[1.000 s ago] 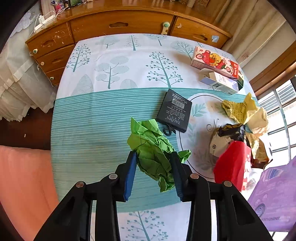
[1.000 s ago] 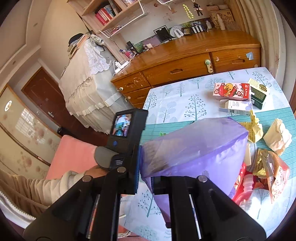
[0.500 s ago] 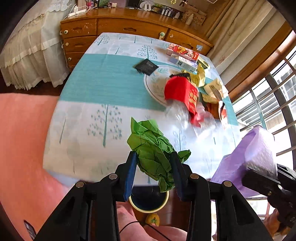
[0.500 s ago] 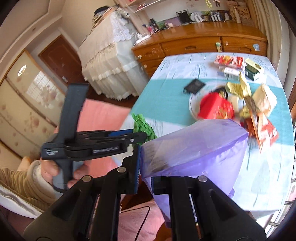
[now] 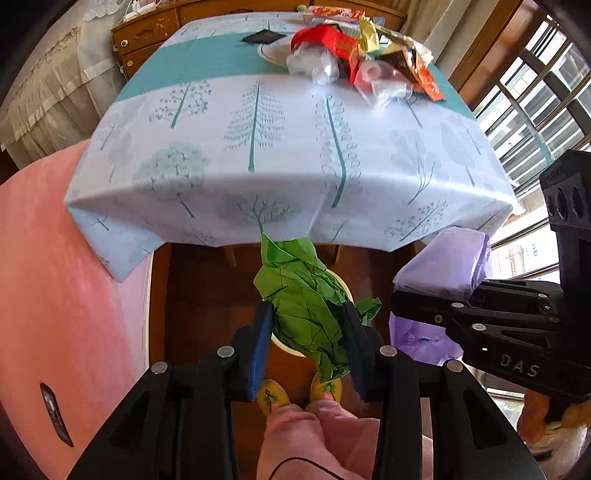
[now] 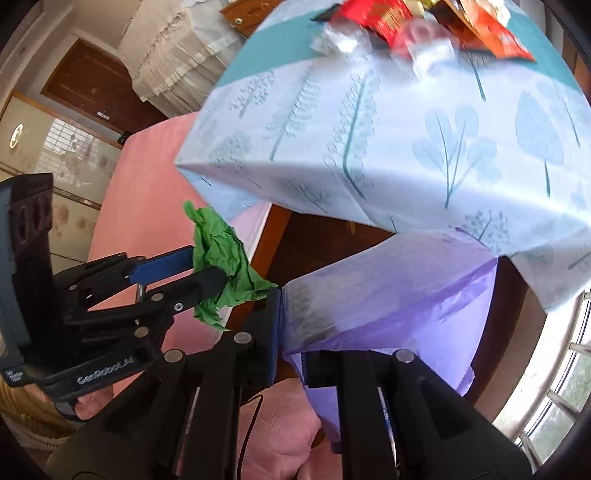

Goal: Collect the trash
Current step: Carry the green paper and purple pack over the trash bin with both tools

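Paper [image 5: 306, 306], one crumpled green wad, is clamped in the left gripper [image 5: 306, 343]; one thin purple plastic bag [image 6: 388, 295], at three o'clock, is pinched by the right gripper [image 6: 291, 332].

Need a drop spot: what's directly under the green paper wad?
Under the green paper wad, a pale round container rim shows on the wood floor; the wad covers its inside.

Your crumpled green paper [image 5: 306, 310] covers most of the pale-rimmed round container [image 5: 284, 345] on the floor — what's inside can't be told. The wrapper pile [image 6: 417, 26] on the tablecloth [image 6: 388, 122] is motion-blurred in the right wrist view and cut by the top edge, so no label reads. The purple bag [image 6: 399, 314] runs down behind your right gripper [image 6: 291, 332] — its mouth stays hidden.
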Action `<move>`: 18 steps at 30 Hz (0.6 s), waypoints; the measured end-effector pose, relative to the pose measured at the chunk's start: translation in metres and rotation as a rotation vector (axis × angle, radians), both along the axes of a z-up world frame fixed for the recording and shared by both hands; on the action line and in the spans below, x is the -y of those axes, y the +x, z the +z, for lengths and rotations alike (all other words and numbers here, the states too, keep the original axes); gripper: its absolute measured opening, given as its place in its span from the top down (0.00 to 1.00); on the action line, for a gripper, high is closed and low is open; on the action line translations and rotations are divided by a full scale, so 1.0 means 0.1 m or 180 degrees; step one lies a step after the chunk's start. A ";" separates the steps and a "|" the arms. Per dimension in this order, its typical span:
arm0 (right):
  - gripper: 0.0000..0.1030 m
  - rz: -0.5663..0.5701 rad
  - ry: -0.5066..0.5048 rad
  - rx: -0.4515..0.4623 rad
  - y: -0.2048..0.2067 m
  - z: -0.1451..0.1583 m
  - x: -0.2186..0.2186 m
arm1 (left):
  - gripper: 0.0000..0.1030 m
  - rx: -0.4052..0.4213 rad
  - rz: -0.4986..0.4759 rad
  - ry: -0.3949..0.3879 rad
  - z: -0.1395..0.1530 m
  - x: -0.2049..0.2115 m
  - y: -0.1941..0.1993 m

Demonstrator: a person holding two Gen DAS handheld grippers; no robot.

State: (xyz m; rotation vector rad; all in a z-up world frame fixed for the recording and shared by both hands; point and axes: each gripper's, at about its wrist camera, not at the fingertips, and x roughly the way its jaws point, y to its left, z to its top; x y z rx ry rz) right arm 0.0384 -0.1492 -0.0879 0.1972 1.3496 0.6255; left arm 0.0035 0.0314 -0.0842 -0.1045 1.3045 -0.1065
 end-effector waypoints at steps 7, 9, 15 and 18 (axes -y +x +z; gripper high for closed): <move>0.93 -0.0292 -0.0320 -0.0326 -0.10 -1.23 0.08 | 0.64 -0.0200 0.0172 -0.0047 -1.13 0.03 -0.11; 0.93 -0.0348 -0.0399 -0.0383 -0.14 -1.57 0.11 | 0.64 -0.0238 0.0162 -0.0010 -1.43 0.03 -0.11; 0.93 -0.0638 -0.0446 -0.0526 -0.26 -2.39 0.26 | 0.64 -0.0317 0.0147 0.0047 -2.20 0.02 -0.05; 0.93 -0.0791 -0.0388 -0.0619 -0.30 -2.74 0.35 | 0.64 -0.0334 0.0167 0.0022 -2.51 0.02 -0.02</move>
